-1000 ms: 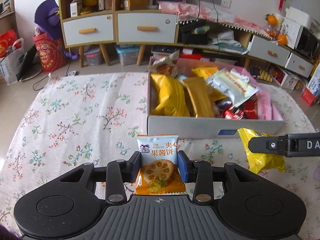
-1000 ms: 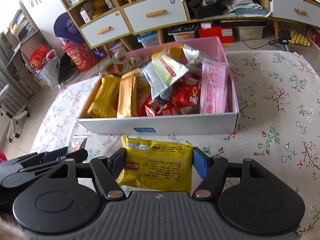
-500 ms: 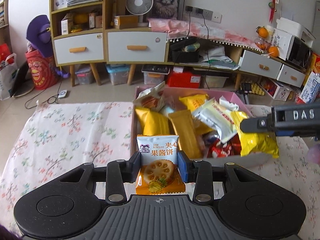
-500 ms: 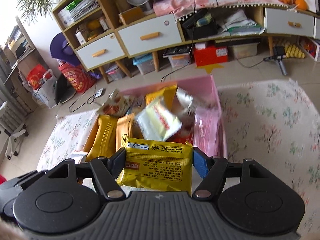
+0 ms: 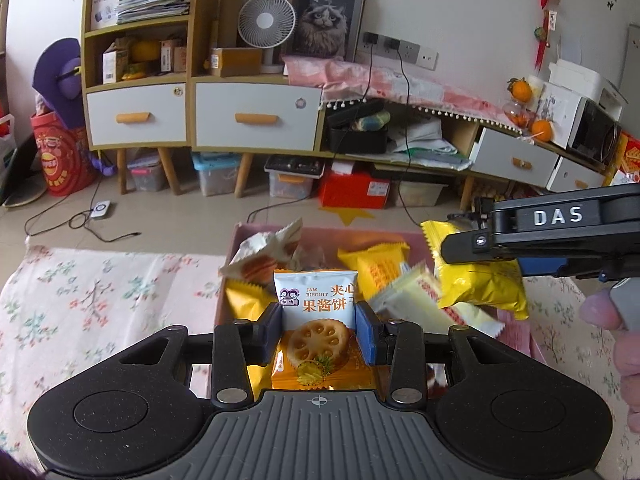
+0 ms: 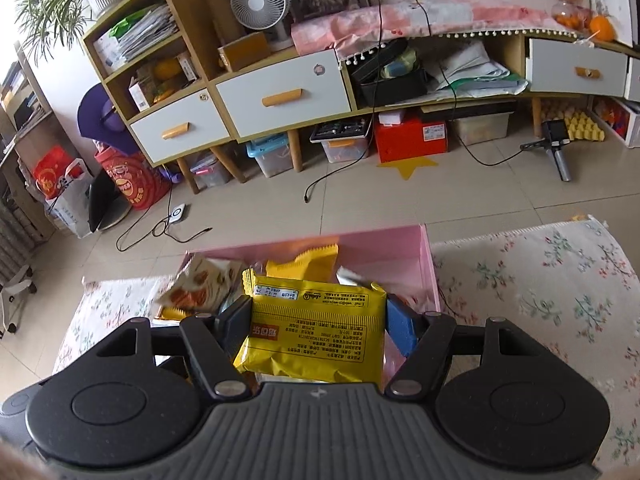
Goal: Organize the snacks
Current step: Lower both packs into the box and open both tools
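Pink cardboard snack box [image 6: 428,268] is crowded with packets; open floral tablecloth [image 5: 100,280] lies at 9 o'clock.

Cluttered wooden sideboard [image 5: 256,116], tiled floor [image 6: 360,204]

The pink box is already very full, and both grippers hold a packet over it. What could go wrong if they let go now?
1. The pink box is heaped with snacks, so the jam biscuit packet from the left gripper may slide off the pile.
2. The yellow packet in the right gripper hangs near the box's right wall and might fall outside onto the floral cloth.
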The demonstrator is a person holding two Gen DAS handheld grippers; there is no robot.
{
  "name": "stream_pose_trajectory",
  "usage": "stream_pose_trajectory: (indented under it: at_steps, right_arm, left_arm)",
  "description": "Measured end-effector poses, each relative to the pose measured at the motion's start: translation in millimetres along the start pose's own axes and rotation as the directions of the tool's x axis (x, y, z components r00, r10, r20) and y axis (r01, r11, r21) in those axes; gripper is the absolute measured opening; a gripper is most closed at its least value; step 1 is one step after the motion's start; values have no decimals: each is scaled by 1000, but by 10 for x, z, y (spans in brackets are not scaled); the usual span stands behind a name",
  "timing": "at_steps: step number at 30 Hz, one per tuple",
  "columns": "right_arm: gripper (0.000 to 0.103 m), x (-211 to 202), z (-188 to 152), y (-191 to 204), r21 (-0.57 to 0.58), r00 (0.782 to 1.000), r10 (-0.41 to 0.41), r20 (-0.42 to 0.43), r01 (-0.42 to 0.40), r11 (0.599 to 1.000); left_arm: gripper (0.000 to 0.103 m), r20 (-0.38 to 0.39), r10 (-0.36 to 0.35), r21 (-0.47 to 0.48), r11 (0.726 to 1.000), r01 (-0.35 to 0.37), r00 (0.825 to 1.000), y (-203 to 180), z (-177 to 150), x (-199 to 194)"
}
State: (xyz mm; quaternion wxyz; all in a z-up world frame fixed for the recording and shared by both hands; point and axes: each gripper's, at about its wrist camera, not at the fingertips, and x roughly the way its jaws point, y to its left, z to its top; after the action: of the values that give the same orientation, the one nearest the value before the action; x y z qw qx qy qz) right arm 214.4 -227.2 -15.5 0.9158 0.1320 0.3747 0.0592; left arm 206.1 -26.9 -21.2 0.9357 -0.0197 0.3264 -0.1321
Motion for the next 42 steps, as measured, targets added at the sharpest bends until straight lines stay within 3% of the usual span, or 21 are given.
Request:
stream_pose_trajectory:
  at_steps: [9, 11, 14, 20, 31, 42]
  right_arm:
    - [70, 125, 37, 65, -13, 1000, 5, -12, -6, 1000]
    - [72, 126, 39, 49, 4, 1000, 14, -17, -14, 1000]
    - [76, 103, 40, 30, 17, 999, 26, -21, -25, 1000]
    - [85, 18, 57, 23, 9, 1000, 15, -14, -15, 1000]
    - [89, -280, -28, -130, 19, 1000, -6, 4, 6, 1000]
    - [93, -602, -318, -155, -30, 1000, -25, 13, 26, 999]
  left_arm:
    - [40, 1, -18, 33, 999, 18, 1000, -40, 5, 136]
    - [52, 4, -13, 41, 999, 13, 1000, -51, -9, 131]
    - [62, 7, -22, 50, 999, 22, 1000, -60, -22, 107]
    - [70, -11, -13, 55, 998, 13, 1000, -66, -10, 53]
    - [83, -43, 11, 56, 998, -9, 999, -32, -92, -255]
    - [92, -95, 36, 46, 998, -32, 995, -8, -341, -619]
